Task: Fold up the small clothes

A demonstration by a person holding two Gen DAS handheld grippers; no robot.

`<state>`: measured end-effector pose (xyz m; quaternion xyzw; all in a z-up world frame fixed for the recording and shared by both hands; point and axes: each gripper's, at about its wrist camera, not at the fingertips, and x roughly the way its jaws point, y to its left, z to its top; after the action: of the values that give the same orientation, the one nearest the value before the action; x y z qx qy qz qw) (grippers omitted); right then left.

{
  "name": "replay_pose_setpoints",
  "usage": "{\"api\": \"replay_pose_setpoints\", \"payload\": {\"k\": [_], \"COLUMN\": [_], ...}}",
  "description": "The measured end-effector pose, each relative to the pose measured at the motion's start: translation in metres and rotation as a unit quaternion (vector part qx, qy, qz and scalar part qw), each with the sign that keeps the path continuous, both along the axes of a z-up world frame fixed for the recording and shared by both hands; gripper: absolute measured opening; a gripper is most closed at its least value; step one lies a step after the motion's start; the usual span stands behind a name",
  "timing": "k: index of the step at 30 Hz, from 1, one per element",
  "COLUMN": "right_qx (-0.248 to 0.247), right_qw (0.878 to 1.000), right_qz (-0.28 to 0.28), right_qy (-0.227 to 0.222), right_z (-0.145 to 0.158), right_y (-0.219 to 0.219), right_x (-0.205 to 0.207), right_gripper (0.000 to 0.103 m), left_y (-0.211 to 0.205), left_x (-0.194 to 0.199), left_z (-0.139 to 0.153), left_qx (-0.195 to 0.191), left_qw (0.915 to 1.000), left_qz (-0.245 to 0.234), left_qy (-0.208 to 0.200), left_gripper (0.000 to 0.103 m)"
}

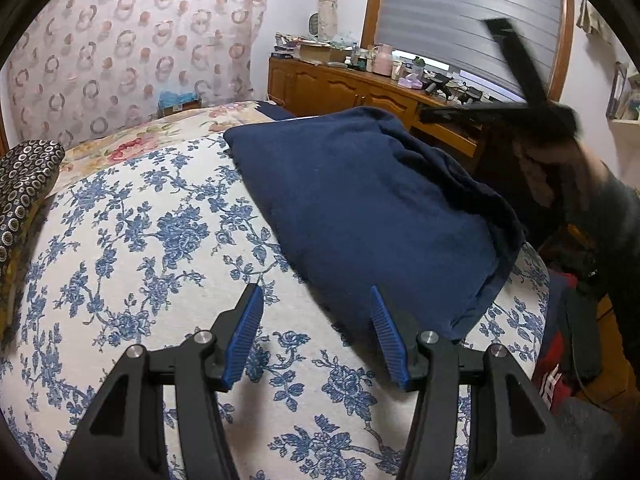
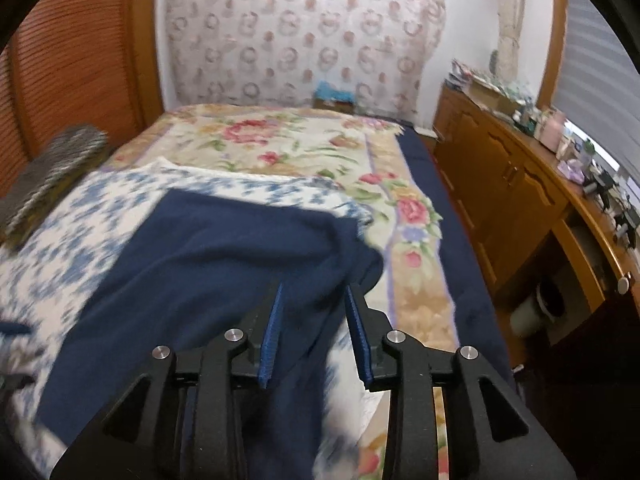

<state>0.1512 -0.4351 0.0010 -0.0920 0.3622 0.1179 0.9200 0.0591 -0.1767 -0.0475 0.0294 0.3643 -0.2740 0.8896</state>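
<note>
Garment point(image 1: 372, 216) here is a navy thing, already folded over at least once, lying on the blue-flowered sheet point(image 1: 140, 240) of the bed. From the left gripper point(image 1: 316, 336) it sits just ahead of the jaws and off toward the right-hand finger, whose tip is over the near hem. Those jaws stand fairly wide with only sheet showing between them, so nothing is held.

The right gripper point(image 2: 314, 332) has its jaws at a narrower gap, apart, pads not pressing on anything. Navy fabric lies under and ahead of them, with the loose rumpled edge just past the right finger. That view is smeared with motion, so I can't tell if a fingertip brushes the cloth.

What I'd worry about: that rumpled edge near the bed's side looks bunched, and my guess is a careless grab there picks up one layer only and drags the fold open. A pinch that goes too low could also catch the sheet along with the garment.
</note>
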Motion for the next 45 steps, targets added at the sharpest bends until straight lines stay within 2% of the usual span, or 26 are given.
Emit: {"api": "replay_pose_setpoints", "payload": {"k": [4, 12, 14, 18, 23, 28, 30, 31, 32, 37, 43, 45], "right_qx": [0.006, 0.023, 0.032, 0.019, 0.041, 0.028, 0.022, 0.026, 0.040, 0.068, 0.041, 0.048], "right_qw": [1.000, 0.999, 0.998, 0.999, 0.998, 0.998, 0.998, 0.998, 0.998, 0.997, 0.997, 0.996], "right_qz": [0.014, 0.029, 0.029, 0.025, 0.025, 0.029, 0.036, 0.039, 0.040, 0.028, -0.046, -0.060], "right_qy": [0.001, 0.031, 0.035, 0.039, 0.046, 0.049, 0.048, 0.046, 0.041, 0.023, 0.036, 0.041], "right_z": [-0.008, -0.035, -0.037, -0.042, -0.045, -0.047, -0.048, -0.047, -0.044, -0.032, -0.037, -0.041], "right_y": [0.009, 0.016, 0.017, 0.016, 0.013, 0.018, 0.018, 0.017, 0.012, -0.010, -0.043, -0.053], "right_x": [-0.042, -0.083, -0.087, -0.090, -0.089, -0.088, -0.089, -0.091, -0.093, -0.101, -0.105, -0.106], "right_gripper": [0.040, 0.041, 0.041, 0.040, 0.041, 0.041, 0.030, 0.021, 0.007, 0.003, 0.003, 0.003], "left_y": [-0.001, -0.008, -0.010, -0.011, -0.013, -0.013, -0.011, -0.009, -0.008, -0.003, -0.013, -0.015], "left_x": [-0.001, -0.003, -0.002, -0.002, 0.000, 0.001, 0.002, 0.003, 0.004, 0.005, 0.000, 0.000], "left_z": [0.001, -0.004, -0.006, -0.008, -0.010, -0.012, -0.012, -0.011, -0.011, -0.010, -0.011, -0.012], "left_qx": [0.000, 0.004, 0.005, 0.005, 0.007, 0.008, 0.005, 0.002, -0.002, -0.009, 0.002, 0.008], "left_qw": [1.0000, 0.9999, 0.9999, 0.9998, 0.9997, 0.9997, 0.9998, 0.9998, 0.9998, 0.9996, 0.9997, 0.9995], "left_qz": [-0.001, -0.008, -0.009, -0.010, -0.011, -0.011, -0.003, 0.003, 0.005, 0.009, -0.009, -0.012], "left_qy": [0.000, 0.007, 0.010, 0.013, 0.018, 0.023, 0.020, 0.020, 0.022, 0.025, 0.024, 0.027], "left_gripper": [0.055, 0.055, 0.055, 0.055, 0.055, 0.055, 0.055, 0.055, 0.055, 0.055, 0.055, 0.055]}}
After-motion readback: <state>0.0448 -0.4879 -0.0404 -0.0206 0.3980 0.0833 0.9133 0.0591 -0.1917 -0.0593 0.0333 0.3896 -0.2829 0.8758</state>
